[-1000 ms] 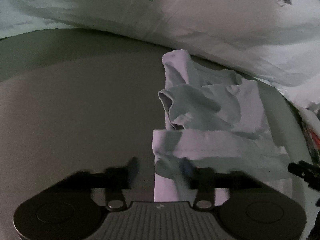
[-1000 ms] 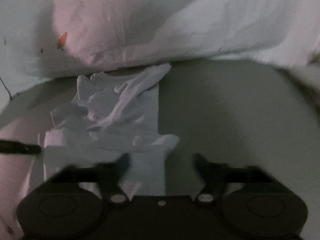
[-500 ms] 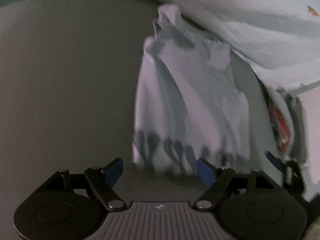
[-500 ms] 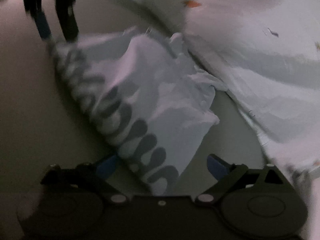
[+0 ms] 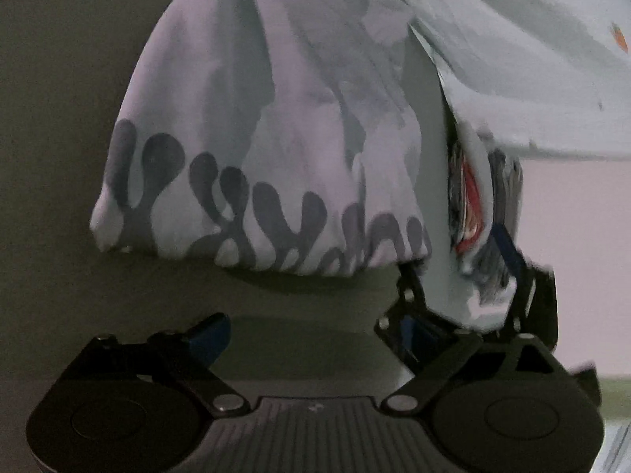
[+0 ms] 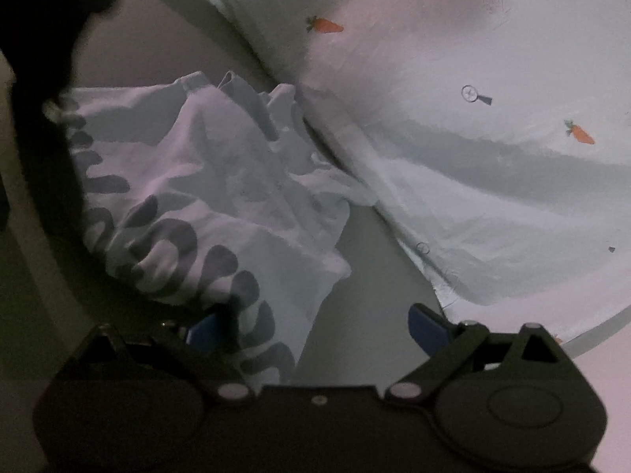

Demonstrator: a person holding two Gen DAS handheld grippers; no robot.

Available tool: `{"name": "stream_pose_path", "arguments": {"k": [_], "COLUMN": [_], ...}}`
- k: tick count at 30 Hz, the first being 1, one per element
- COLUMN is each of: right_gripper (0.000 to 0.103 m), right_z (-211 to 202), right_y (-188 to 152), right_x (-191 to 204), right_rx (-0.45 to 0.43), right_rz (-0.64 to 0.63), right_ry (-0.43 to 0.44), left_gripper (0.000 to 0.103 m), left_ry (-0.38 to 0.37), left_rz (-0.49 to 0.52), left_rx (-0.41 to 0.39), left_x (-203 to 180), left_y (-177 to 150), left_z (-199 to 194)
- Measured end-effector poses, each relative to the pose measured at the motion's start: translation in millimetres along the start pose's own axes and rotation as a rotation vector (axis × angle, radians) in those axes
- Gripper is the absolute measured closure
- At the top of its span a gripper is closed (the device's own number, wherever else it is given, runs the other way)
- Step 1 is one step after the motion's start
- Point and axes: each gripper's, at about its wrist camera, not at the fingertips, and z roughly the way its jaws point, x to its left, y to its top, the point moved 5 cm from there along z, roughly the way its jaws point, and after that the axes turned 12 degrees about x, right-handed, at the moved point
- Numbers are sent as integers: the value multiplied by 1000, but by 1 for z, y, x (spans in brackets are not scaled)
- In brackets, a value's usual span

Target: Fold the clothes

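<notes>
A white garment [image 5: 276,118] with a dark grey blob pattern along its hem lies crumpled on the grey surface [image 5: 59,157]. My left gripper [image 5: 315,331] sits just short of that hem. Its jaws are opening and nothing is between them. At the hem's right end, the right gripper's black fingers [image 5: 520,276] show. In the right wrist view the garment [image 6: 205,181] spreads to the left. Its patterned corner lies between the jaws of my right gripper [image 6: 315,327], beside the left pad [image 6: 205,331]. The jaws stand wide and the pads do not press on the cloth.
White bedding [image 6: 473,165] printed with small carrots bulges along the far side of the surface [image 6: 374,268] and reaches close to the garment. A stack of folded fabric with a red layer [image 5: 469,197] lies to the right. A dark blurred shape [image 6: 35,98] fills the left edge.
Both grippers have let go of the garment and opened wide. Both views have rolled and swung, and the patterned hem now lies close in front of the fingers.
</notes>
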Motion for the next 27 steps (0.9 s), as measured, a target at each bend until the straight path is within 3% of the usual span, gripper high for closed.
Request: {"name": "stream_pose_path", "arguments": {"k": [7,9,12,13,16,18,21,23,27], "right_gripper": [5,5,7,8,13,15,15,15,17], "right_z": [-1,0,-2,-1,0,-3,-13,-19,-9], "right_y": [8,8,4,3,-1,-4,-10,-15,-9], "right_x": [-15,-14,-9,-8,-4,3,19,36,53], "right_rx": [-24,-33,-48,-51,-50,-51,-75,-90,-65], "right_rz": [54,36,-2,-13,-37,-55,-103,-162,-193], "right_ry": [-5,-1,4,9,28,52,153,208,150], "left_gripper": [11,21,36,40,64,79,83,83,83], "left_ry": [-216,-238,-273,-277,-247,-272,-357,-360,-361], "left_rz": [-312,-378,-464,-478,-476,-451,-446,-436,-408], "left_rx": [-166,-241,-280,-285,-299,-324,-358,-364,-373], "left_x": [33,43,56,58,55,51,44,40,29], "left_y": [16,17,19,19,21,22,27,30,37], "left_z": [-17,-26,-30,-29,-30,-34,-38,-43,-43]}}
